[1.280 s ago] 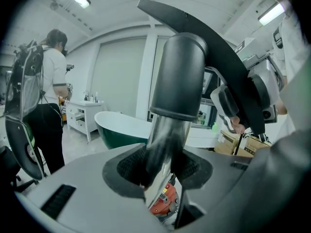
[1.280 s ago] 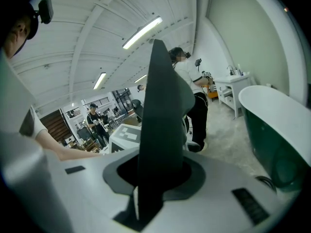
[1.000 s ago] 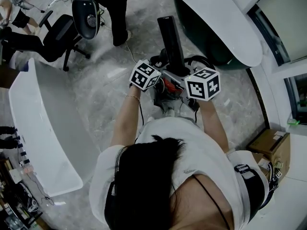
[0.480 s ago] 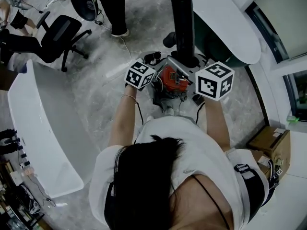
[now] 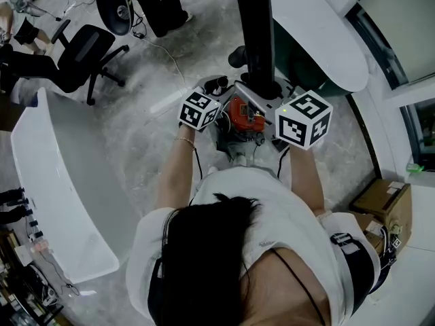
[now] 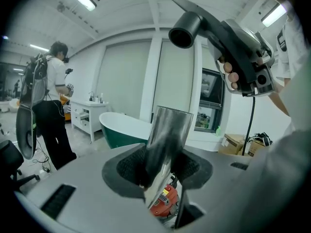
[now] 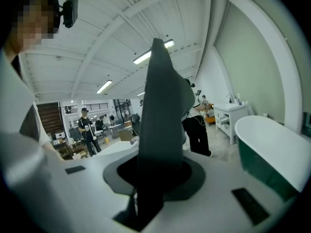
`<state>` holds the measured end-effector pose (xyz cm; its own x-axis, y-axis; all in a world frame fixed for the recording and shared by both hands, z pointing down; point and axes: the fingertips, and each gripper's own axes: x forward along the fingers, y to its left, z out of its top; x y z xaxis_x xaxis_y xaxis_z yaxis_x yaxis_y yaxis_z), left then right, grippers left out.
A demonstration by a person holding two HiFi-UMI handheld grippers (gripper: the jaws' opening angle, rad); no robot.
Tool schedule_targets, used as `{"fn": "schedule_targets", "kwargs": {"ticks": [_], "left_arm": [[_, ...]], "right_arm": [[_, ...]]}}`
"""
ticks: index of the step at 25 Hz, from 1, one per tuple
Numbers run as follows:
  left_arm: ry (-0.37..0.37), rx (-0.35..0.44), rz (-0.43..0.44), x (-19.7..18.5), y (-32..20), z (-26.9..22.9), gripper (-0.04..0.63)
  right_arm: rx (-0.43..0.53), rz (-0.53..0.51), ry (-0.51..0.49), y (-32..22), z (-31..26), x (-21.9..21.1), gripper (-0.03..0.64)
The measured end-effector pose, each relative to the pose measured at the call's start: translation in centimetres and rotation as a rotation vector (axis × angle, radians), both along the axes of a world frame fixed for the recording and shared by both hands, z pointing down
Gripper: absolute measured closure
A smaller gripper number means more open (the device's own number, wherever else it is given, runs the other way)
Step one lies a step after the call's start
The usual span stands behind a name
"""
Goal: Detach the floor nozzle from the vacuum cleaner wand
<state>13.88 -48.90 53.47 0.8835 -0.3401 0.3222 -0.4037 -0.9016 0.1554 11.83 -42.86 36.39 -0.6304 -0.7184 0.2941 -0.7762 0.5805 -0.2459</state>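
Masked overhead by marker cubes [image 5: 304, 119]; clamping shiny metal wand [image 6: 167, 130] in left gripper [image 6: 161, 171], long black nozzle [image 7: 160, 106] in right gripper [image 7: 153, 178].

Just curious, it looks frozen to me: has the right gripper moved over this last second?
Yes. The right gripper shifted rightward, toward the cardboard box; its marker cube looks larger, so it likely rose.

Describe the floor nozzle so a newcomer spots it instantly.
Find the white bathtub at the head view's top right. Just left of it, the right hand-held gripper holds the floor nozzle. It's the long black slab, unlike the shiny wand.
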Motion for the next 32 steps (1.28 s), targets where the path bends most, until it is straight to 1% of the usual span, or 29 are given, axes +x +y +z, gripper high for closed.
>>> {"fn": "schedule_targets", "kwargs": {"ticks": [6, 9, 13, 17, 19, 21, 24, 25, 27, 29, 30, 32], "left_arm": [[-0.009, 0.011, -0.044, 0.1, 0.4, 0.2, 0.442], [0.006, -0.012, -0.082, -0.3, 0.5, 0.5, 0.386], [0.015, 0.009, -0.107, -0.5, 1.2, 0.2, 0.357], [0.052, 0.017, -0.178, -1.4, 1.4, -0.7, 0.331], [0.06, 0.025, -0.181, -1.8, 1.7, -1.0, 0.313], [0.065, 0.031, -0.18, -2.2, 2.2, -1.5, 0.308], [0.102, 0.035, -0.208, -3.0, 2.7, -2.6, 0.308], [0.11, 0.046, -0.225, -3.4, 2.7, -3.1, 0.308], [0.103, 0.094, -0.259, -4.4, 2.8, -4.1, 0.308], [0.095, 0.137, -0.271, -5.2, 3.3, -5.2, 0.308], [0.107, 0.144, -0.272, -5.4, 3.5, -5.8, 0.308], [0.164, 0.142, -0.285, -5.8, 4.0, -7.2, 0.308]], "right_arm": [[-0.01, -0.002, -0.029, 0.1, 0.1, 0.0, 0.515], [-0.022, -0.008, -0.029, 0.2, 0.4, -0.3, 0.514], [-0.027, -0.008, -0.031, 0.1, 0.7, -0.3, 0.514], [-0.029, -0.008, -0.033, 0.5, 1.0, 0.0, 0.514], [-0.031, -0.002, -0.03, 0.6, 1.2, 0.1, 0.514], [-0.031, 0.002, -0.03, 0.8, 1.3, 0.2, 0.514], [-0.037, 0.011, -0.032, 1.1, 1.4, 0.6, 0.514], [-0.039, 0.016, -0.033, 1.1, 1.5, 0.8, 0.514], [-0.04, 0.026, -0.034, 1.2, 1.6, 1.0, 0.514], [-0.04, 0.037, -0.034, 1.4, 1.8, 1.3, 0.514], [-0.04, 0.043, -0.032, 1.6, 2.0, 1.4, 0.514], [-0.045, 0.055, -0.023, 1.8, 2.4, 1.6, 0.514]]}}
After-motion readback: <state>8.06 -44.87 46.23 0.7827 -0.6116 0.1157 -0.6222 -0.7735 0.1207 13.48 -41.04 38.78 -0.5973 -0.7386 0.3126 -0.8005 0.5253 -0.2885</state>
